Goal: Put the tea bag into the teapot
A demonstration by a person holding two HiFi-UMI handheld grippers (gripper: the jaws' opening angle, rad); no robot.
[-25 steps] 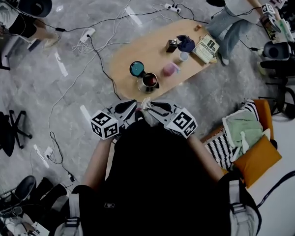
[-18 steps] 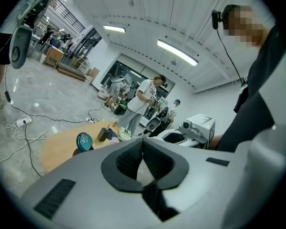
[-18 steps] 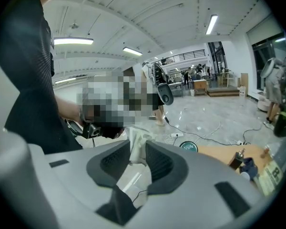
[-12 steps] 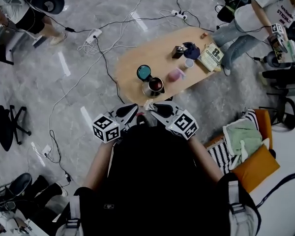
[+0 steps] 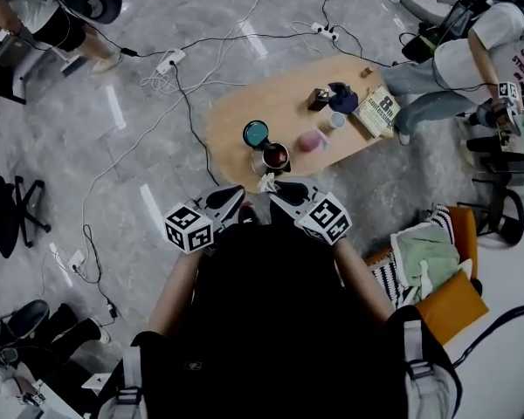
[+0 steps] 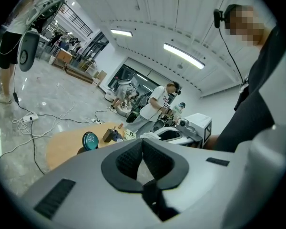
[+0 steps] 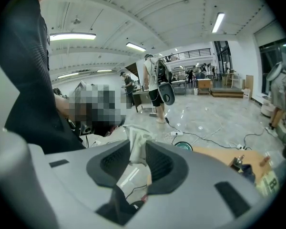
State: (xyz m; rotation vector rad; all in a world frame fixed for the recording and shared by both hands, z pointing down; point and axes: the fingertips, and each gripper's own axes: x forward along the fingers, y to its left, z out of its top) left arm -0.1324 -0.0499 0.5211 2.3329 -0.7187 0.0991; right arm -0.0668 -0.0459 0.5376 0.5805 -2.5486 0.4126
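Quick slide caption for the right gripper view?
Right hand-held gripper pinches the pale tea bag between its pads, with the wooden table and teal lid ahead.

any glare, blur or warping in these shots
Head view: sharp, white glare streaks on the glossy floor. Left gripper view: fisheye bend, black corners, bright ceiling light. Right gripper view: same bend, and the tea bag near the lens looks slightly soft.

An open lab hall: cables (image 5: 190,122) trail over polished floor (image 5: 87,173) between office chairs (image 5: 16,209)
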